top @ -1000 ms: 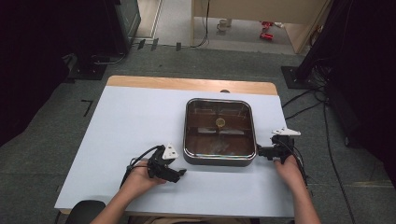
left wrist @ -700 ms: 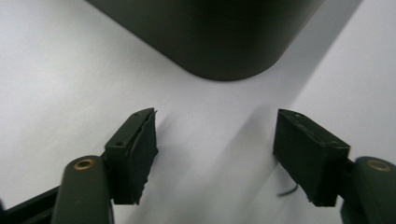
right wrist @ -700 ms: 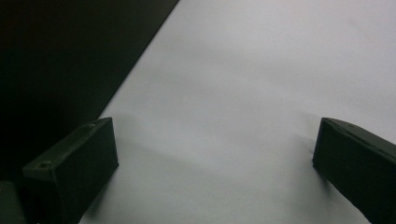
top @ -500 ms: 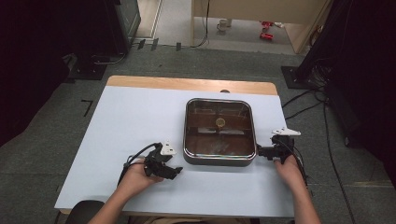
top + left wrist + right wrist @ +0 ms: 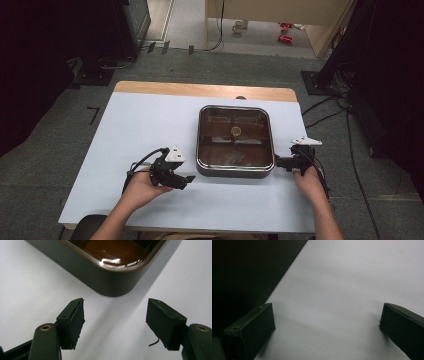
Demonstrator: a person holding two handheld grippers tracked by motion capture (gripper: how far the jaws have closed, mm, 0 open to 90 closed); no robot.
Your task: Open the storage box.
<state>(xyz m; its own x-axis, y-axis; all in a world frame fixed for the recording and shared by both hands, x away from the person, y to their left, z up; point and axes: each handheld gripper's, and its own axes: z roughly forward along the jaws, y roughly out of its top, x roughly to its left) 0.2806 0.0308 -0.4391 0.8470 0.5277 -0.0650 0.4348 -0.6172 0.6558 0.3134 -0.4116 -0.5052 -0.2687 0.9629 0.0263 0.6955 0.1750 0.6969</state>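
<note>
A dark square pan [image 5: 235, 141] is sitting on the counter [image 5: 130, 130], with brown liquid and a small yellow round thing [image 5: 235, 131] inside. The left tongs [image 5: 186, 181] are standing open near its corner after closing a bit, gripping nothing. The right tongs [image 5: 278, 162] are gaping open beside the pan's right wall.

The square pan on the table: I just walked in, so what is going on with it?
A person sits at the table with a gripper in each hand, one on either side of the square pan. The left gripper points at the pan's near corner, jaws apart with nothing between them. The right gripper sits beside the pan's right wall, also open. Neither holds it.
</note>
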